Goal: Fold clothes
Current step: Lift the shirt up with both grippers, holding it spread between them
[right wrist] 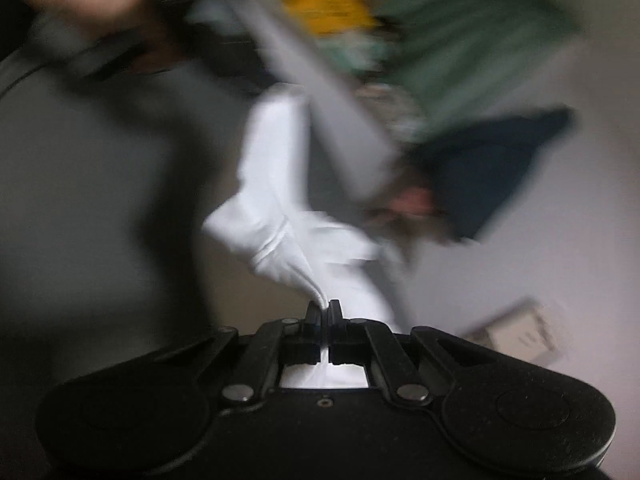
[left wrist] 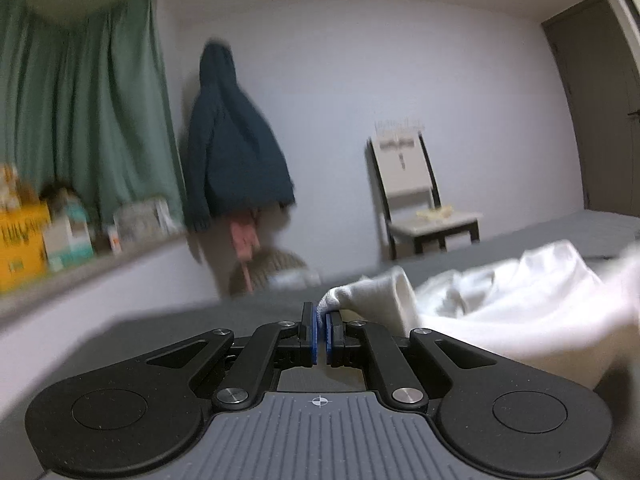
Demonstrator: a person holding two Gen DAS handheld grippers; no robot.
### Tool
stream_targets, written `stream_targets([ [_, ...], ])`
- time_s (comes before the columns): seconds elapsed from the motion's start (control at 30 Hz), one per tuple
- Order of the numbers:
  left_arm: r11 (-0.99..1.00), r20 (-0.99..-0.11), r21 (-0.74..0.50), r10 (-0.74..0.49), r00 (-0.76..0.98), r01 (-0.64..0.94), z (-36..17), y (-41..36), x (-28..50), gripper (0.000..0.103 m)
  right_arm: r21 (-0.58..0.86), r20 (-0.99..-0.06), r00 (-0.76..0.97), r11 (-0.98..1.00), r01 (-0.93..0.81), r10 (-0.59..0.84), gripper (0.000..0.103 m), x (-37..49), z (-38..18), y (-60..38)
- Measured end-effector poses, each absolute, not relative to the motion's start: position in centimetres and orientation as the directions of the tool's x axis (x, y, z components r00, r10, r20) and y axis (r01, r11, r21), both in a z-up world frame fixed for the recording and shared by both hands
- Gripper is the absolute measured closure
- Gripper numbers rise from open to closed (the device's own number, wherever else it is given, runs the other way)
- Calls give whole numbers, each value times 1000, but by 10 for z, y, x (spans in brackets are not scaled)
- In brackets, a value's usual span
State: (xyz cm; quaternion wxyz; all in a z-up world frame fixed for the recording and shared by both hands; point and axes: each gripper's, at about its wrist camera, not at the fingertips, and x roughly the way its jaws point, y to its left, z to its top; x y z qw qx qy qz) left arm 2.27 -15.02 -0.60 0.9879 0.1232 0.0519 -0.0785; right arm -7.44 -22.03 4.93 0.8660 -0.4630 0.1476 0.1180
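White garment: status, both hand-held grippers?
Left hand-held gripper shut on white garment. Right hand-held gripper shut on it too. Right view blurred. No obstruction seen.

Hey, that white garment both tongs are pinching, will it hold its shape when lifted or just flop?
Probably flop: the white garment already lies in soft bunched folds beside the left tongs. It likely stretches and sags between grips, as it drapes from the right tongs. It seems light.
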Motion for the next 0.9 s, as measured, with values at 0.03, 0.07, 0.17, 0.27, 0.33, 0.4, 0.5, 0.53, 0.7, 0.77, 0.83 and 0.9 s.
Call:
stream_targets([
  [0.03,951,-85,263,-143,986,161,1,-153,17,99,-758,-325,945,587,-285,38,100,-75,64,-229],
  [0.07,945,-42,288,-147,988,153,11,-155,9,99,-744,-288,958,628,-228,7,100,-75,81,-238],
  [0.17,926,102,355,-175,979,128,55,-168,-20,99,-668,-203,978,737,-105,-44,100,-84,142,-260],
  [0.27,909,207,410,-169,964,71,123,-163,-51,99,-636,-82,994,772,8,-78,100,-101,203,-268],
  [0.33,896,277,442,-168,946,30,168,-159,-72,99,-597,1,997,799,67,-83,100,-117,245,-268],
  [0.4,882,344,471,-170,924,-14,214,-155,-93,99,-596,90,993,795,116,-77,100,-132,285,-264],
  [0.5,858,441,507,-176,880,-83,282,-149,-125,99,-615,238,968,760,210,-75,100,-168,343,-245],
  [0.53,849,472,517,-180,863,-106,304,-148,-135,99,-611,286,955,753,245,-78,100,-181,362,-239],
  [0.7,754,609,574,-134,782,-319,389,-145,-185,99,-546,410,909,780,306,-69,100,-238,432,-207],
  [0.77,748,609,559,-78,789,-358,411,-137,-187,99,-551,360,933,805,217,-5,100,-250,441,-192],
  [0.83,778,578,526,-31,815,-343,430,-127,-187,99,-578,335,942,793,195,12,100,-253,441,-182],
  [0.9,808,556,504,-32,831,-306,438,-123,-191,99,-607,321,947,768,204,2,100,-252,441,-178],
])
